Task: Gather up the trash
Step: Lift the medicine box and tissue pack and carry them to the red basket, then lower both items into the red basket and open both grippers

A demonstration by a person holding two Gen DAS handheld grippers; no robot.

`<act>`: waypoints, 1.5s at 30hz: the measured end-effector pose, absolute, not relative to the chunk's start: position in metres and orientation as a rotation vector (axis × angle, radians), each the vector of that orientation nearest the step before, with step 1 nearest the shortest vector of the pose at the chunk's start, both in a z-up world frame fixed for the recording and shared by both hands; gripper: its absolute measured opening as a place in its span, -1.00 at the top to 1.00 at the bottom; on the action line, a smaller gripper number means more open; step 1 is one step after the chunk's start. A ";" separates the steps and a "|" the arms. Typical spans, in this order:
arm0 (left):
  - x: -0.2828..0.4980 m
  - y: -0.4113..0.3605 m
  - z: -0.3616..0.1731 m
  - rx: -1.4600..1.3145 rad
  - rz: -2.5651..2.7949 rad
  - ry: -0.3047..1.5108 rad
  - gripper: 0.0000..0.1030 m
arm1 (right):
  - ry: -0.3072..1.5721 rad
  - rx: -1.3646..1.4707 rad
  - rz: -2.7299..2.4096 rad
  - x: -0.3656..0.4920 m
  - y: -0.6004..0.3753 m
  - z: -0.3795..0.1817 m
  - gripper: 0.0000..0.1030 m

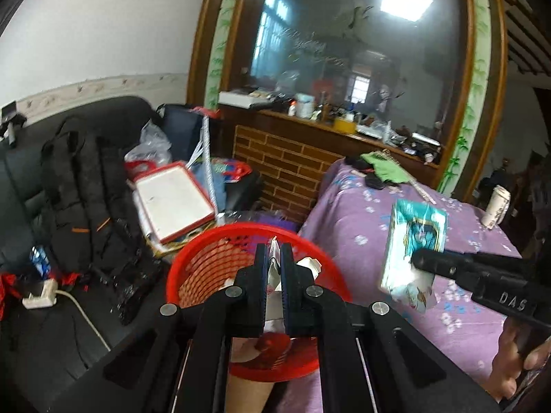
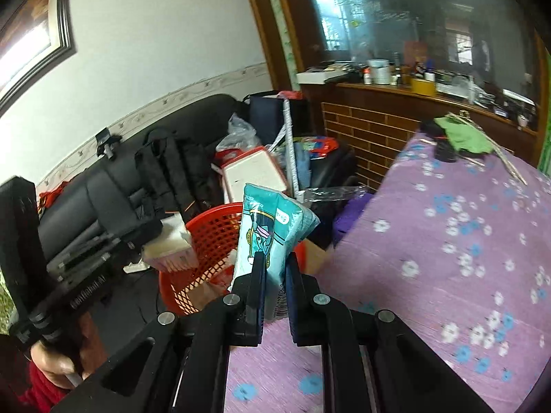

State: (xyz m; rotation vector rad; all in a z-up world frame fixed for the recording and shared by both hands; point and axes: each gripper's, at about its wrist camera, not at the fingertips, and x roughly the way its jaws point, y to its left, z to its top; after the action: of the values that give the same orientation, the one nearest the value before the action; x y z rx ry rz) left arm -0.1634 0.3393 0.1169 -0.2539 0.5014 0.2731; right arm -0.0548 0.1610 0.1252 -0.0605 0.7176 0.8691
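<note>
Pinching a white paper scrap point(image 1: 274, 275) over the red mesh basket point(image 1: 206, 268), left gripper point(image 1: 274, 265) clamped tight, purple floral cloth point(image 1: 361, 213) beside, right-wrist view: right gripper point(image 2: 275, 272) squeezed on teal tissue pkt point(image 2: 265, 237), held near basket rim point(image 2: 210, 227), above cloth edge.

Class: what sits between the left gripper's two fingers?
A folded white paper scrap, pinched by the left gripper above the red mesh basket; left wrist view.
</note>
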 end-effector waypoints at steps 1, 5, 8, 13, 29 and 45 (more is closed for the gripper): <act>-0.163 0.343 0.113 -0.258 0.275 0.508 0.88 | 0.723 -0.065 0.875 -0.054 0.168 0.124 0.77; -0.160 0.351 0.102 -0.267 0.278 0.520 0.88 | 0.736 -0.085 0.880 -0.050 0.190 0.117 0.77; -0.157 0.354 0.099 -0.266 0.280 0.523 0.88 | 0.740 -0.100 0.878 -0.045 0.197 0.113 0.77; -0.152 0.358 0.091 -0.266 0.280 0.535 0.88 | 0.755 -0.118 0.872 -0.039 0.206 0.106 0.77; -0.152 0.360 0.087 -0.259 0.281 0.509 0.23 | 0.776 -0.115 0.854 -0.027 0.221 0.099 0.59; -0.236 0.267 0.128 -0.115 0.526 0.320 -0.99 | 0.386 -0.180 0.586 -0.141 0.092 0.153 -0.94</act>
State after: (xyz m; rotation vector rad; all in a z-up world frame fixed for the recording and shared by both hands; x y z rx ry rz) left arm -0.2356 0.2665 0.1283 -0.1149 0.3198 0.5261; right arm -0.1414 0.0917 0.1525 -0.1802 0.3856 0.5865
